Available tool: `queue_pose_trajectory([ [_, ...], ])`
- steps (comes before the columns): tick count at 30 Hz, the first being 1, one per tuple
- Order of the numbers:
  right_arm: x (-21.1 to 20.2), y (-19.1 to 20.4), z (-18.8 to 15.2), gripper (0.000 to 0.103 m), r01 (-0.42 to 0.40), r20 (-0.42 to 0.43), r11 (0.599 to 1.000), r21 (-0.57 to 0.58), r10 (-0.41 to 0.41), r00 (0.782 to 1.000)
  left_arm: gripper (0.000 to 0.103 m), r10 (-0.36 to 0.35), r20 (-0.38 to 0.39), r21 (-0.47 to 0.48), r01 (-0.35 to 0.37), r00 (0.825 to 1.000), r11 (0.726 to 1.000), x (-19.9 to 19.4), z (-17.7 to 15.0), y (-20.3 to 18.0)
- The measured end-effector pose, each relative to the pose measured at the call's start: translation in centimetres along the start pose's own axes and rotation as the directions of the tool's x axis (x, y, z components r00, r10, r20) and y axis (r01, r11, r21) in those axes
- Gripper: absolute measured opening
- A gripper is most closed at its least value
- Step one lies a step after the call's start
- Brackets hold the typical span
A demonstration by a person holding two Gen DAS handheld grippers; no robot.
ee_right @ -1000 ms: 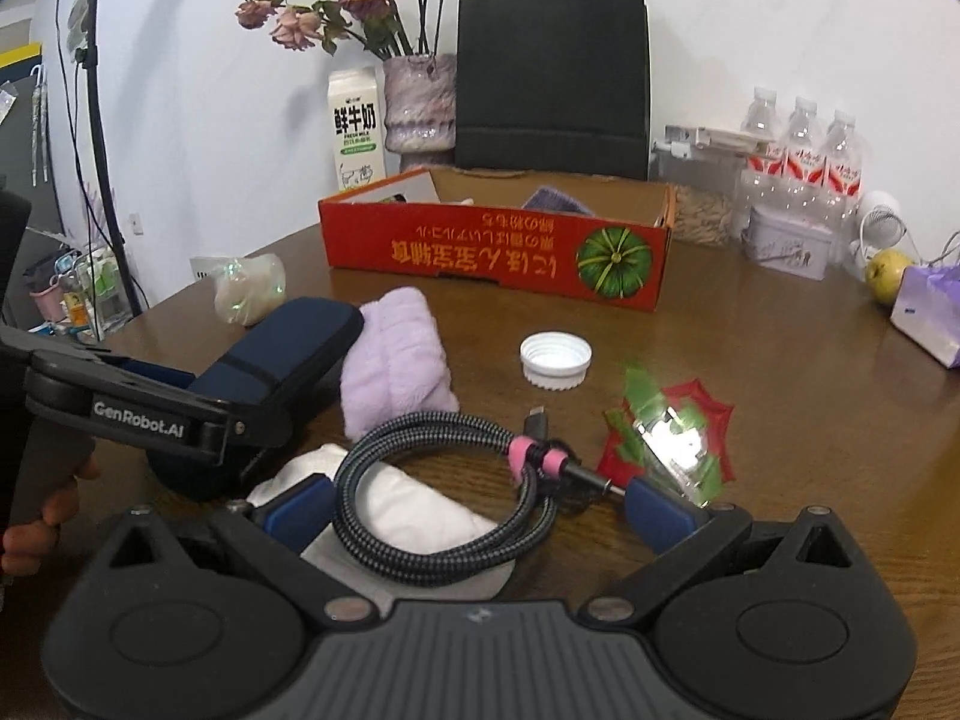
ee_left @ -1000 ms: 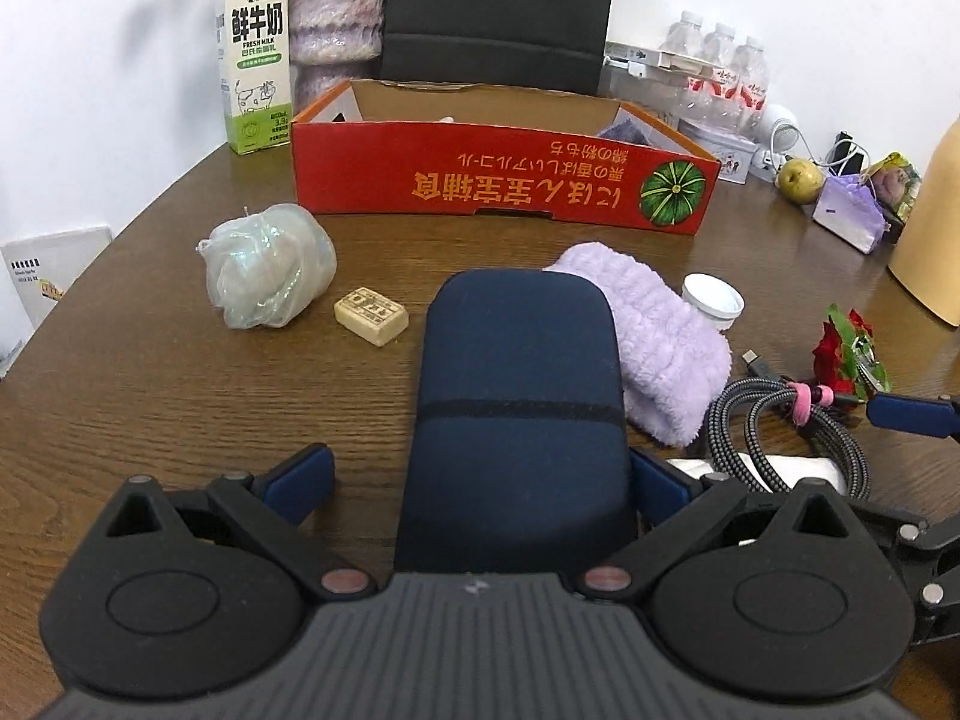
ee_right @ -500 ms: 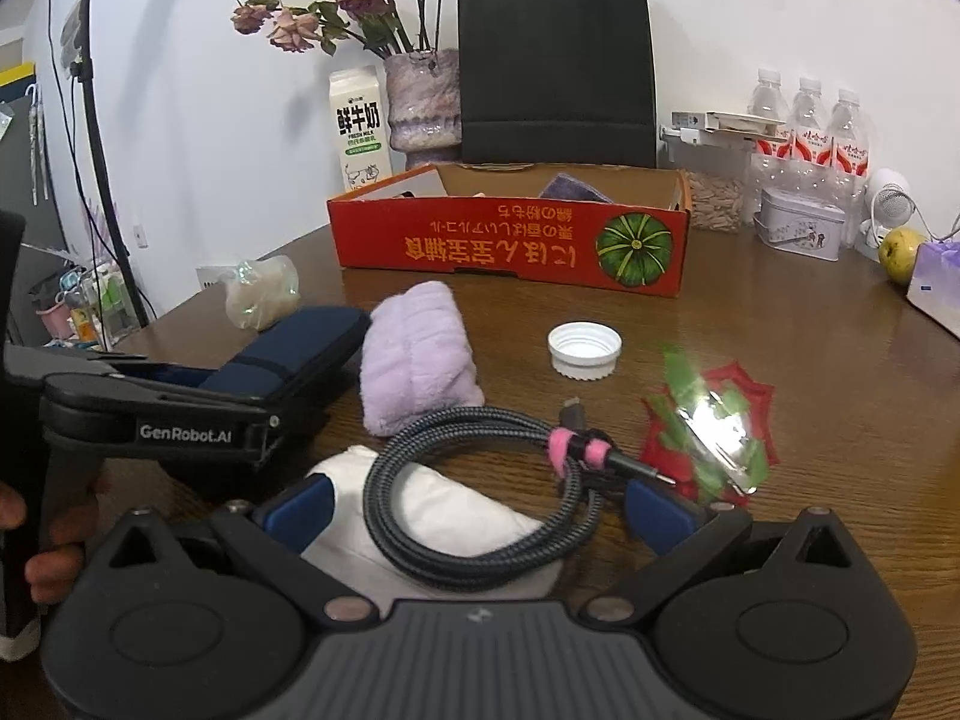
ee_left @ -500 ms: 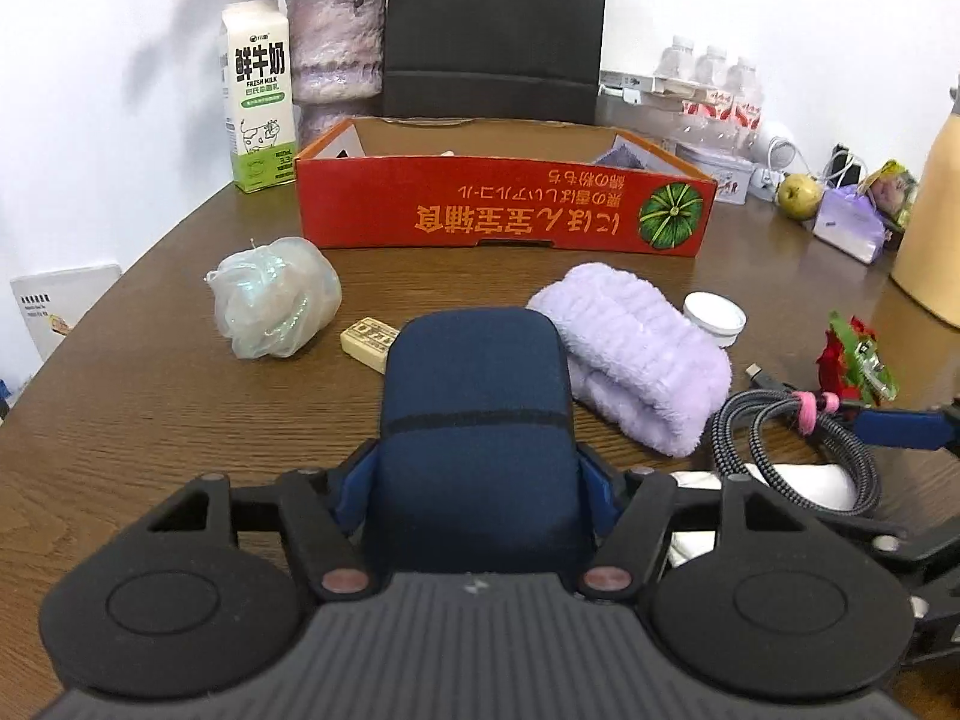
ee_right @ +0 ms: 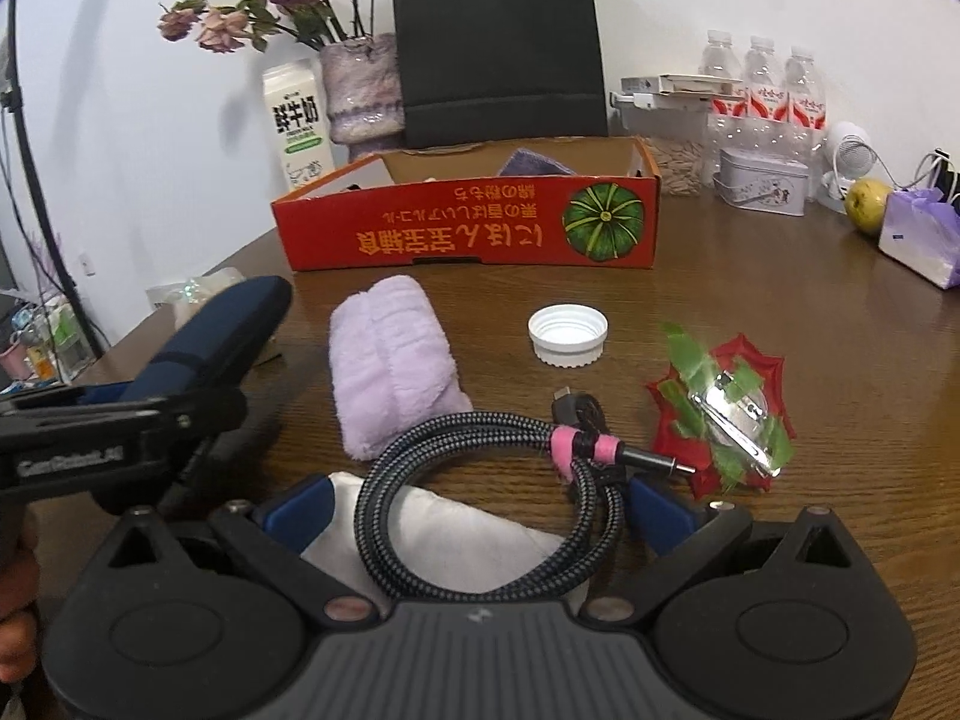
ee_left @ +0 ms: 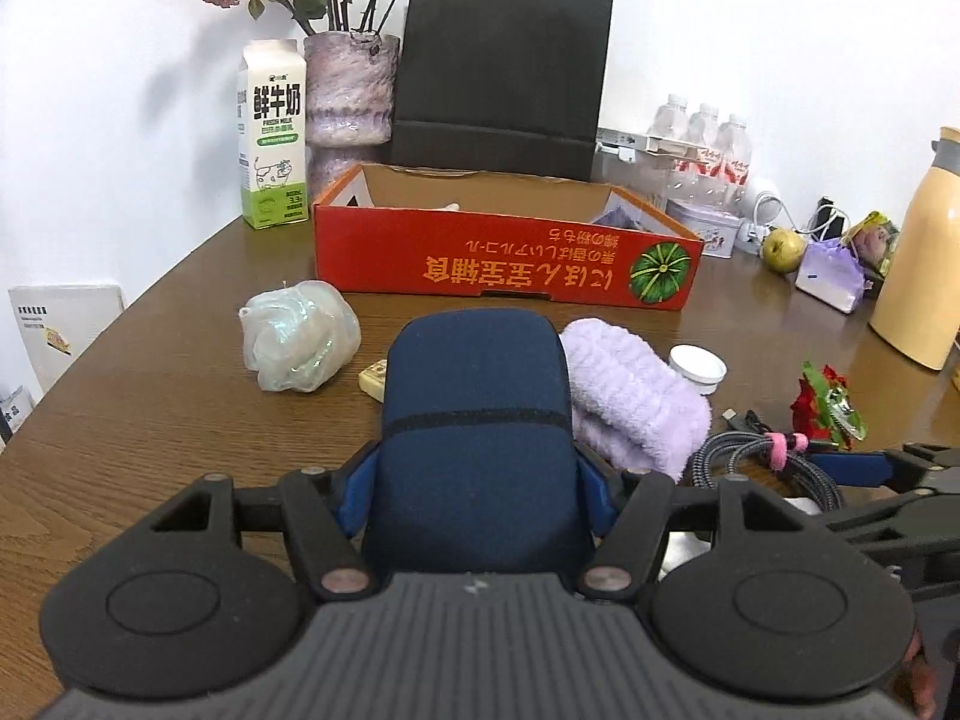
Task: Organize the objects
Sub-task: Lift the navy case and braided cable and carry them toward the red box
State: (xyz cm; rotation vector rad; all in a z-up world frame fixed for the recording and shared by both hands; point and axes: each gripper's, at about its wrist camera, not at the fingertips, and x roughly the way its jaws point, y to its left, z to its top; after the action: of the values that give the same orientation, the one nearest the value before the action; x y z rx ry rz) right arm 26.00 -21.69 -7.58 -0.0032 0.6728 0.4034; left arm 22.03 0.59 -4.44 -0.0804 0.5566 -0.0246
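My left gripper (ee_left: 474, 495) is shut on a dark blue case (ee_left: 474, 420) and holds it lifted off the brown table; the case also shows in the right wrist view (ee_right: 216, 342). The red cardboard box (ee_left: 504, 258) stands open behind it. My right gripper (ee_right: 480, 504) is open around a coiled braided cable (ee_right: 480, 516) lying on a white cloth (ee_right: 444, 540). A lilac towel roll (ee_right: 390, 360), a white cap (ee_right: 567, 336) and a red-green foil flower (ee_right: 726, 408) lie ahead of it.
A clear plastic bag bundle (ee_left: 297, 342) and a small beige block (ee_left: 373, 380) lie left of the case. A milk carton (ee_left: 271, 138), flower vase (ee_left: 351, 90), black paper bag (ee_left: 501, 78), water bottles (ee_left: 708, 138), an apple (ee_left: 783, 247) and a yellow flask (ee_left: 924, 264) stand around the back and right.
My left gripper closed on the blue case and lifted it. The right gripper stayed open around the cable and shifted slightly.
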Motion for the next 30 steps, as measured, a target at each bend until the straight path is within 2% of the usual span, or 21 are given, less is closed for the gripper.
queue_pose_trajectory([
  [7,0.6,1.2,0.1,0.103,0.069,-0.013,0.997,-0.019,-0.07,0.997,0.066,-0.011,0.01,-0.003,0.011,1.0,1.0,-0.4,-0.2,0.0],
  [11,0.7,1.4,0.1,0.103,0.082,-0.016,0.996,-0.021,-0.082,0.996,0.066,-0.009,0.012,-0.011,0.009,1.0,1.0,-0.4,-0.3,0.2],
  [13,0.6,1.4,0.1,0.103,0.081,-0.014,0.996,-0.02,-0.082,0.997,0.066,-0.008,0.012,-0.015,0.008,1.0,1.0,-0.4,-0.3,0.3],
  [16,0.3,1.3,0.0,0.094,0.074,0.004,0.997,-0.015,-0.073,0.997,0.066,-0.006,0.013,-0.016,0.006,1.0,1.0,-0.5,-0.4,0.3],
  [30,-2.4,2.4,-0.8,0.092,0.018,0.081,0.998,-0.068,-0.013,0.997,0.066,0.027,0.024,-0.021,-0.026,0.999,0.999,-0.8,-0.4,0.2],
])
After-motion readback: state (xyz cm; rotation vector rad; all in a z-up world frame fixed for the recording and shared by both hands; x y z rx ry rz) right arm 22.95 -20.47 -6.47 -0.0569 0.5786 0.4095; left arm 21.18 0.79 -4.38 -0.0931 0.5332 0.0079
